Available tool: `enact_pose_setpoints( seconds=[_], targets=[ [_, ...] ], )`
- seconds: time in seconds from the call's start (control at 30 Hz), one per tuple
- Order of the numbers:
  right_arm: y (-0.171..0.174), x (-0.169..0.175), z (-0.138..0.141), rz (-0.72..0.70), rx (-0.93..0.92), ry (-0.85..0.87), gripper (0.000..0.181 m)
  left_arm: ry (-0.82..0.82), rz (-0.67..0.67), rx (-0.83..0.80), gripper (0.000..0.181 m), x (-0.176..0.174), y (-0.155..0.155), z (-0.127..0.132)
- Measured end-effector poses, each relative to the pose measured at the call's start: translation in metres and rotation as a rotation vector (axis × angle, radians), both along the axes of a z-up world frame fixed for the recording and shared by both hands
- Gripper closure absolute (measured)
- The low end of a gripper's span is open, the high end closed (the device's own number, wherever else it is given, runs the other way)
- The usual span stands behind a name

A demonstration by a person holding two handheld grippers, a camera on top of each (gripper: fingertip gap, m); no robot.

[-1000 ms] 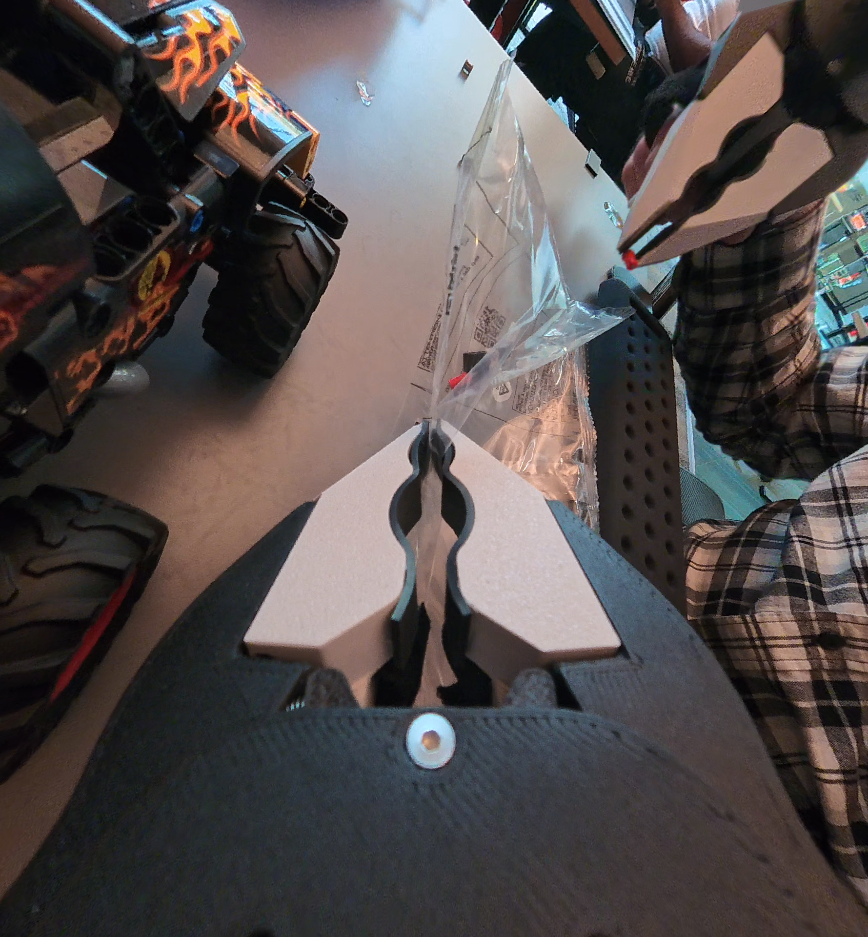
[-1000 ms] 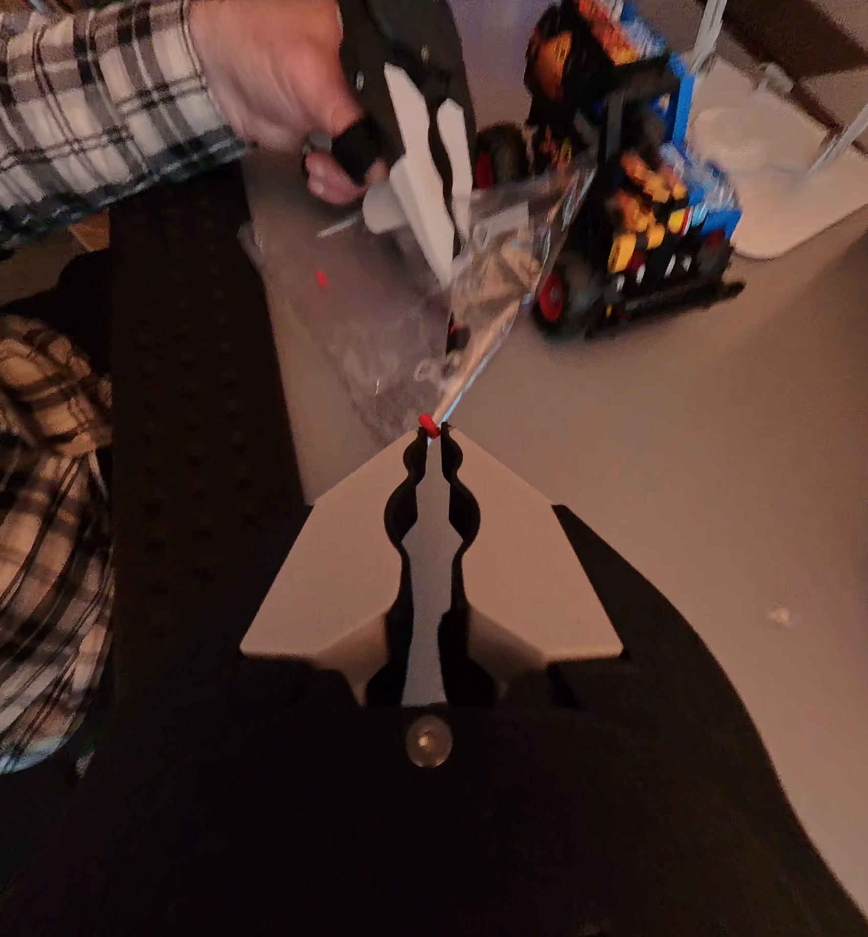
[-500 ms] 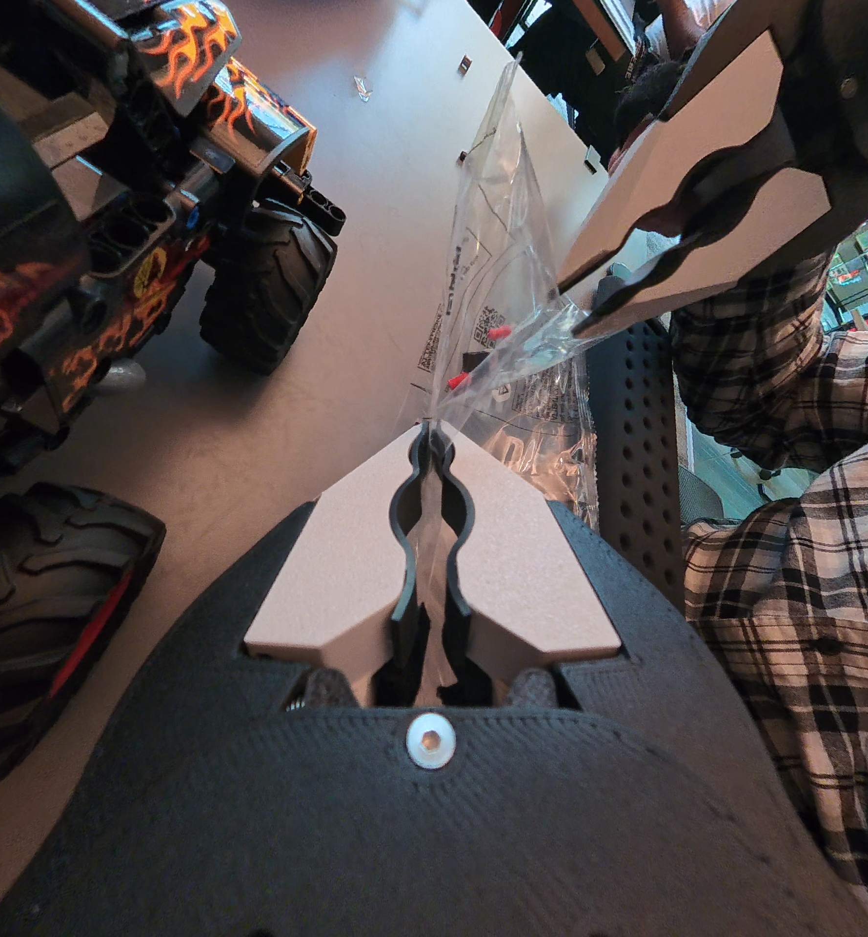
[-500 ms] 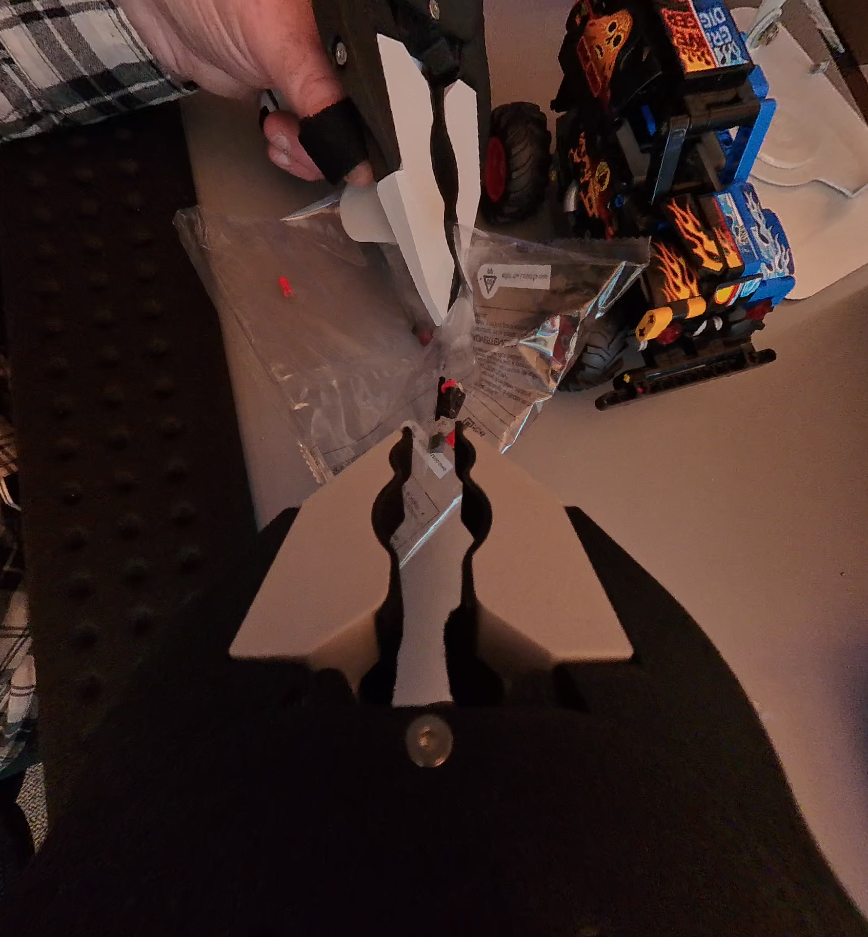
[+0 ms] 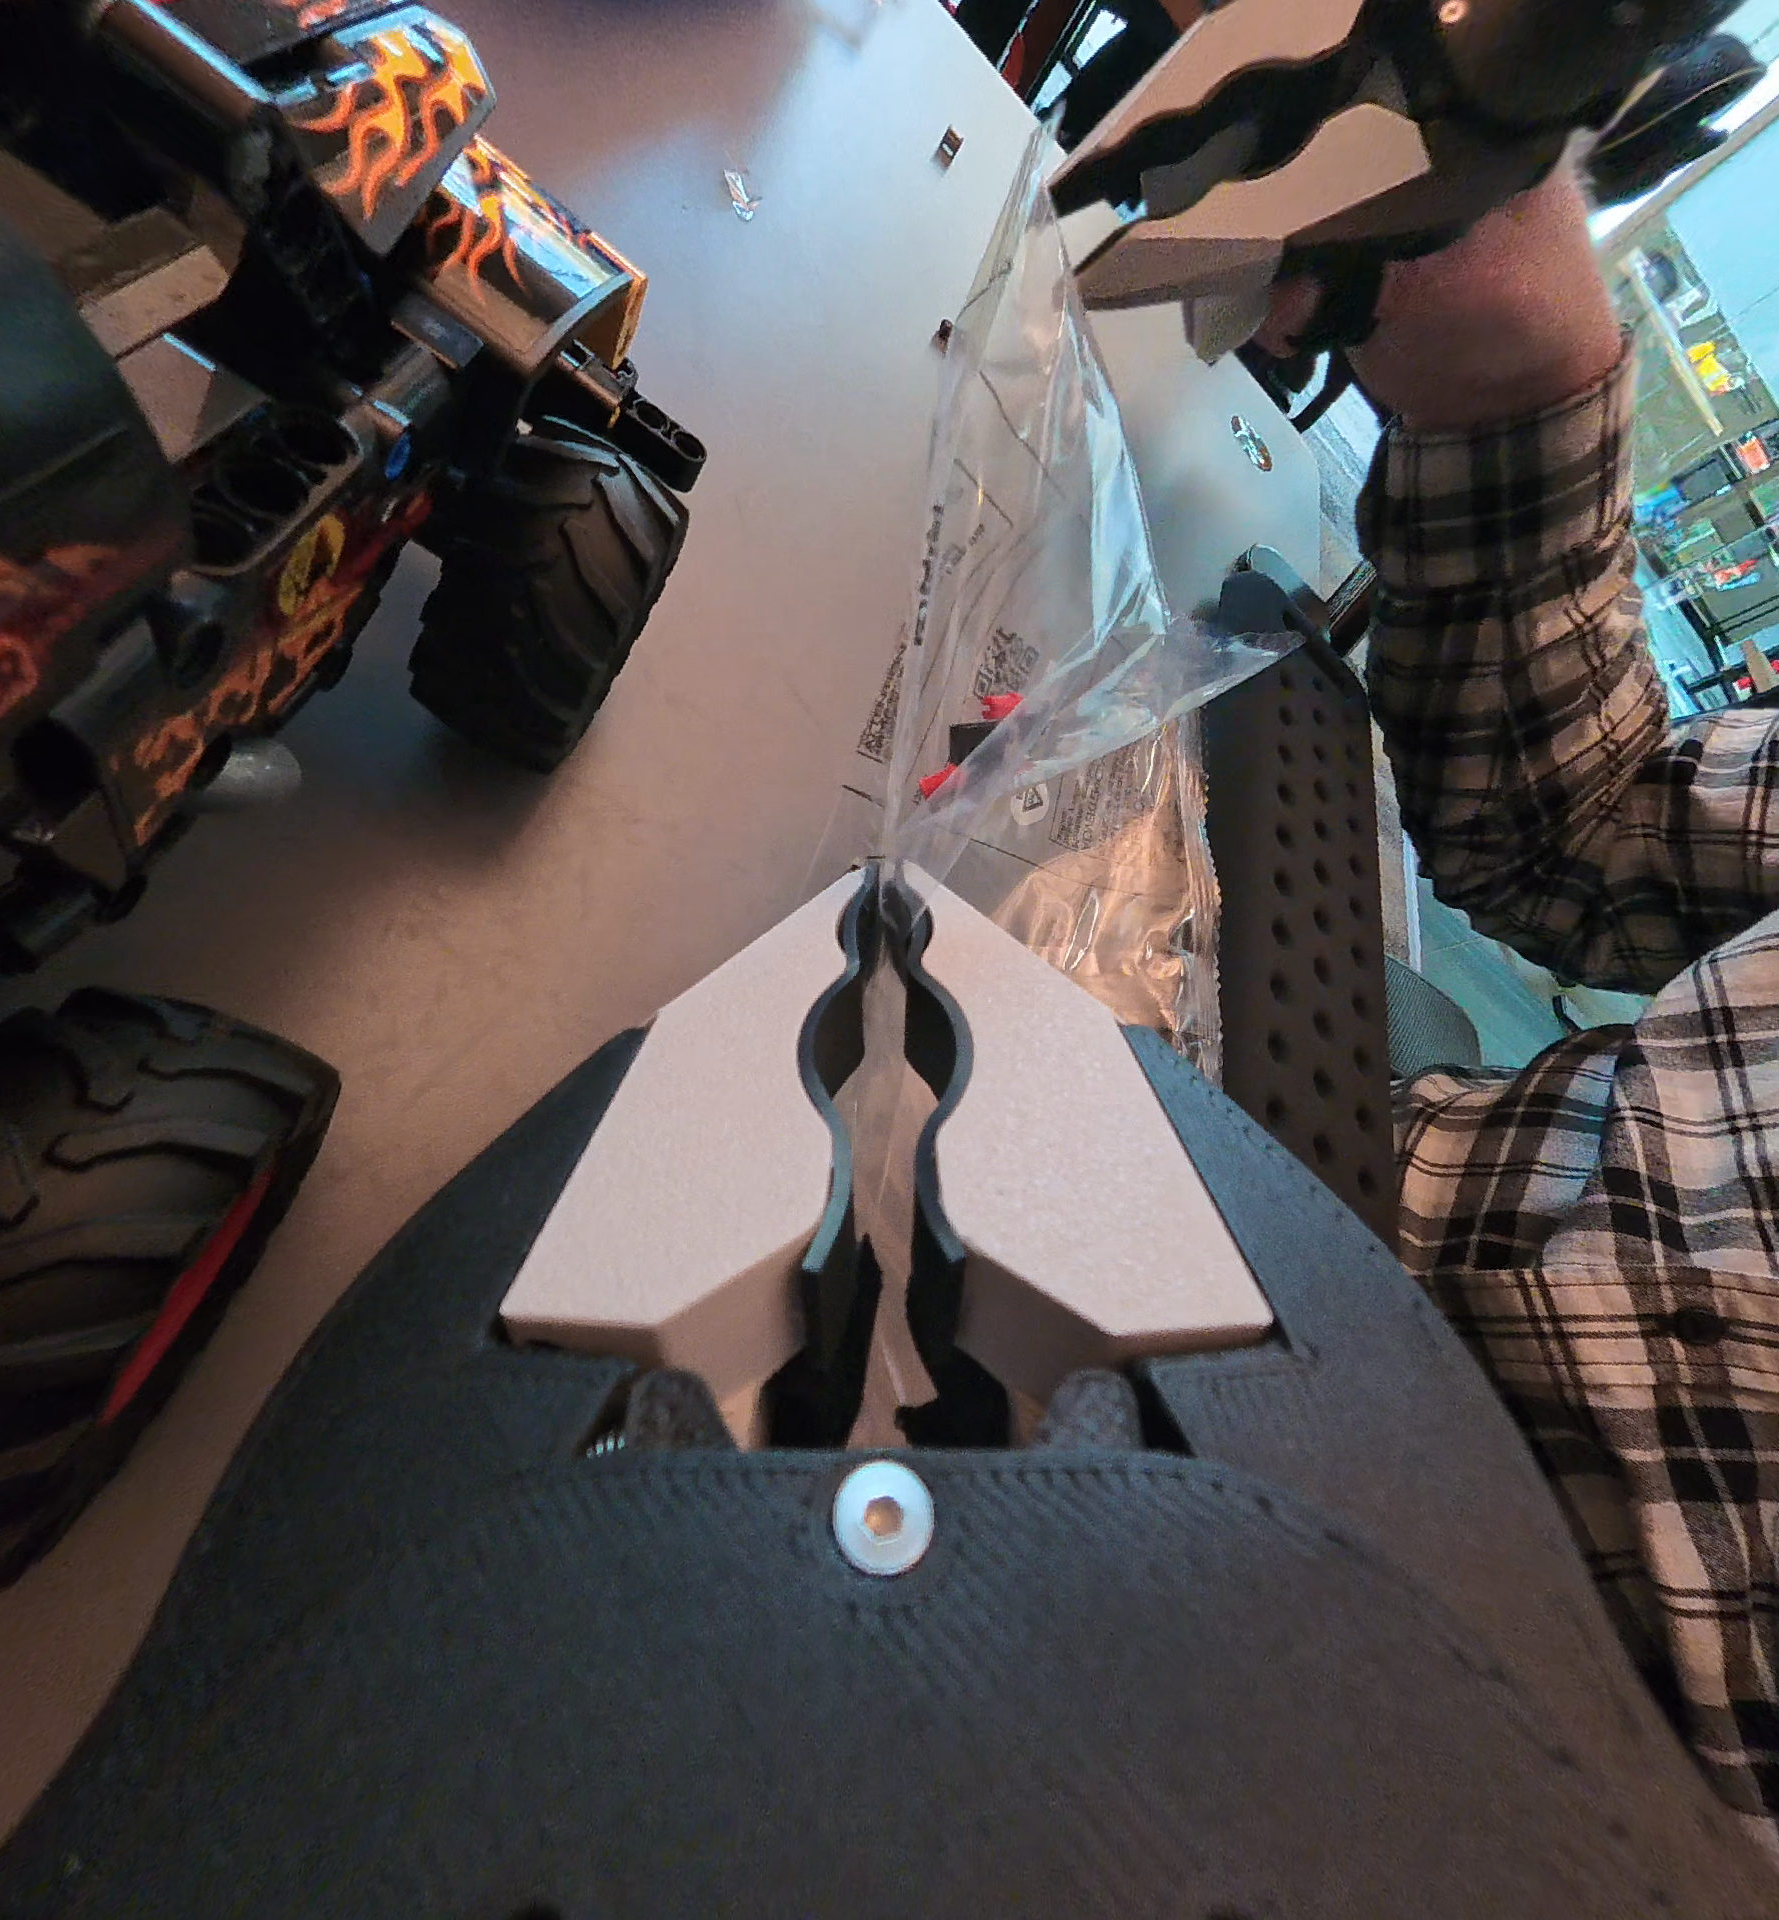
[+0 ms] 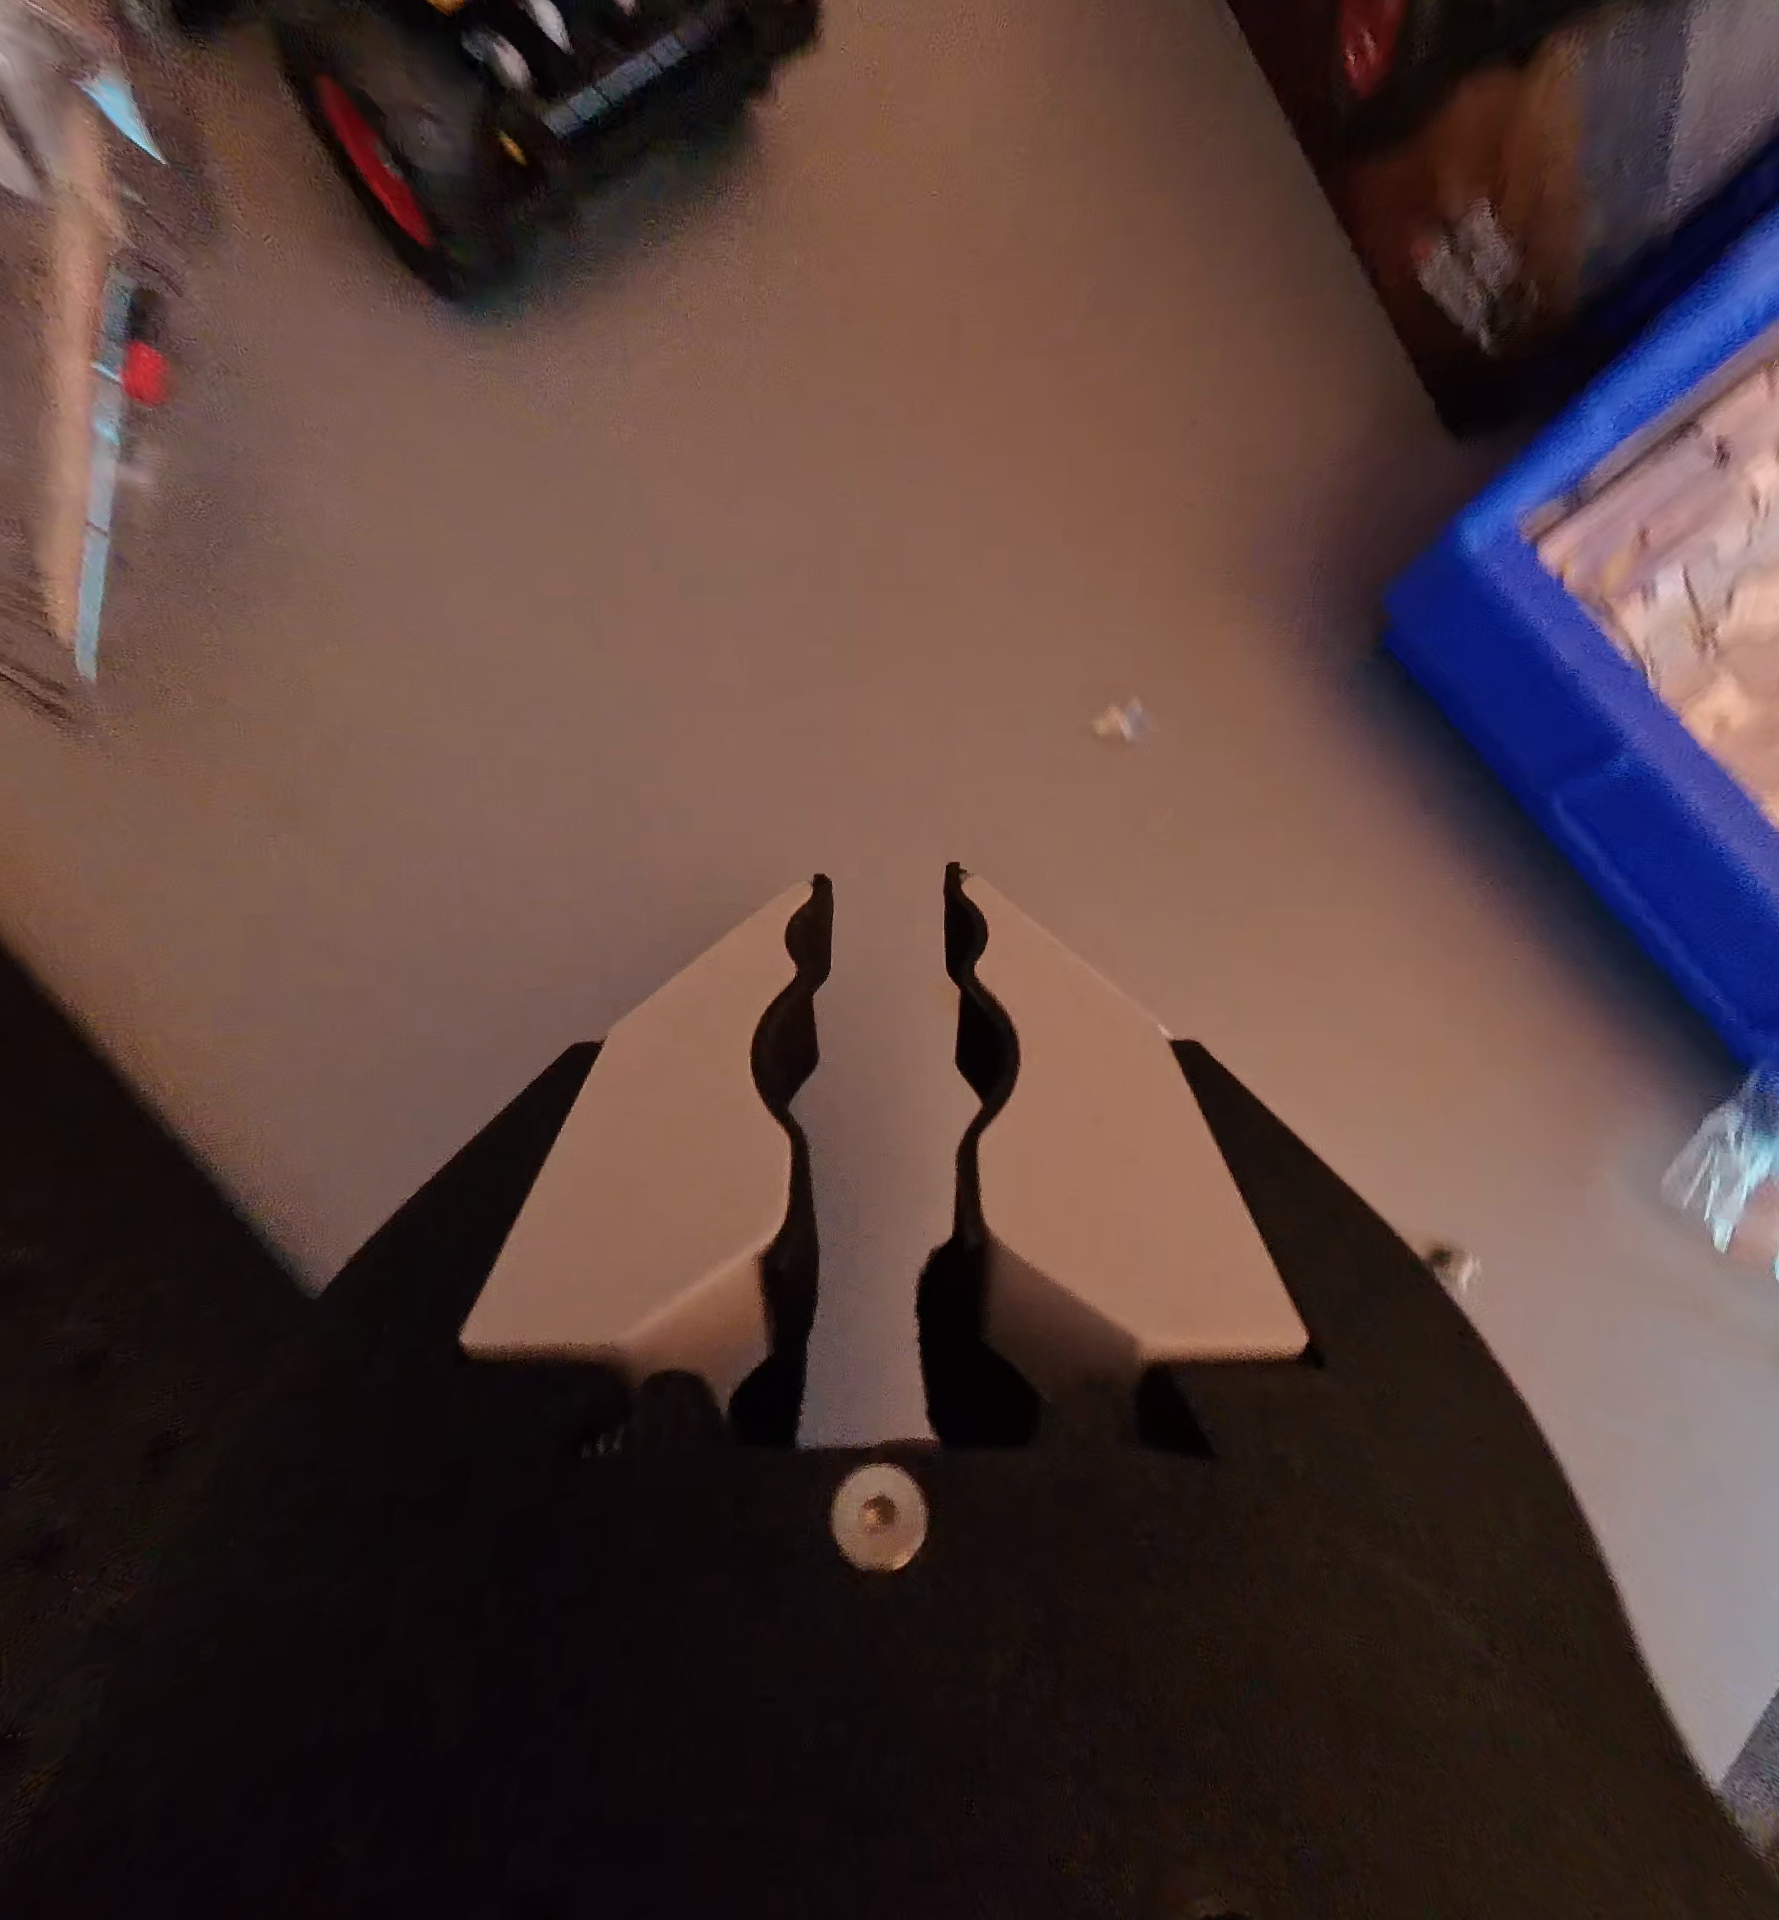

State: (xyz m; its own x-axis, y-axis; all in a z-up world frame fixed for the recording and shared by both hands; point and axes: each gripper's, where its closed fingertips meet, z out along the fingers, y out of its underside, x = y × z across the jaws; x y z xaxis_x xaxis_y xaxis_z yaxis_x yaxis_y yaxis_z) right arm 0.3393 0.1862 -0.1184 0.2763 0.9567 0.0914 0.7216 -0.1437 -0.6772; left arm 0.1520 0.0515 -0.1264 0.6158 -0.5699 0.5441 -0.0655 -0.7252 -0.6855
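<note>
My left gripper point(image 5: 883, 871) is shut on the edge of a clear plastic bag point(image 5: 1030, 540) and holds it up above the grey table point(image 5: 573, 894). Small red pieces point(image 5: 942, 779) lie inside the bag. My right gripper point(image 6: 885, 878) is open and empty over bare table point(image 6: 760, 582). It also shows in the left wrist view point(image 5: 1072, 218) at the top right, just past the bag's top edge, held by a hand. The bag shows blurred at the left edge of the right wrist view point(image 6: 54, 416).
A black toy monster truck point(image 5: 272, 416) with orange flames stands left of the bag. A black perforated panel point(image 5: 1290, 894) and a plaid sleeve point(image 5: 1550, 727) are on the right. A blue bin point(image 6: 1633, 644) with pale parts sits at the right. Small clear scraps point(image 6: 1124, 719) lie on the table.
My right gripper let go of a small red piece into the bag, opened, and swung away to the right over bare table. My left gripper kept its hold on the bag.
</note>
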Motion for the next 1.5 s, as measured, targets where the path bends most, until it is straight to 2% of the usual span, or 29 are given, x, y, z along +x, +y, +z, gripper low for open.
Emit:
enact_pose_setpoints(
  seconds=[0.1, 0.2, 0.37, 0.57, 0.63, 0.7, 0.8, 0.9, 1.03, 1.13, 1.2, 1.43, 1.5],
  targets=[
    [0.012, 0.026, -0.019, -0.063, -0.047, -0.029, 0.158, 0.003, -0.002, -0.002, 0.181, 0.001, 0.0, -0.001],
    [0.018, 0.034, -0.033, -0.076, -0.055, -0.053, 0.157, 0.0, 0.001, -0.003, 0.181, 0.0, 0.0, -0.001],
    [0.021, 0.024, -0.045, -0.062, -0.107, -0.02, 0.162, -0.001, 0.004, -0.005, 0.181, -0.001, 0.001, -0.002],
    [0.021, 0.018, -0.046, -0.058, -0.144, 0.002, 0.179, -0.003, 0.005, -0.005, 0.181, -0.001, 0.001, -0.002],
    [0.016, 0.013, -0.039, -0.036, -0.147, 0.029, 0.179, -0.003, 0.005, -0.005, 0.181, -0.002, 0.001, -0.002],
    [0.0, -0.002, -0.02, 0.022, -0.154, 0.094, 0.179, -0.002, 0.004, -0.005, 0.181, -0.001, 0.001, -0.002],
    [-0.043, -0.039, 0.02, 0.18, -0.153, 0.193, 0.179, -0.002, 0.004, -0.005, 0.181, -0.001, 0.001, -0.002],
    [-0.09, -0.079, 0.048, 0.345, -0.132, 0.228, 0.179, -0.004, 0.004, -0.005, 0.181, -0.001, 0.001, -0.002],
    [-0.127, -0.117, 0.052, 0.471, -0.126, 0.199, 0.179, -0.009, 0.006, -0.001, 0.181, -0.002, 0.001, 0.0],
    [-0.128, -0.13, 0.039, 0.459, -0.117, 0.151, 0.178, -0.01, 0.007, 0.008, 0.181, -0.002, 0.001, 0.002],
    [-0.125, -0.131, 0.035, 0.432, -0.117, 0.139, 0.168, -0.012, 0.008, 0.009, 0.181, -0.002, 0.001, 0.002],
    [-0.114, -0.12, 0.055, 0.375, -0.152, 0.245, 0.163, -0.016, 0.008, 0.02, 0.181, -0.001, 0.001, 0.005],
    [-0.112, -0.116, 0.055, 0.362, -0.166, 0.251, 0.154, -0.02, 0.015, 0.025, 0.181, -0.002, 0.002, 0.007]
  ],
)
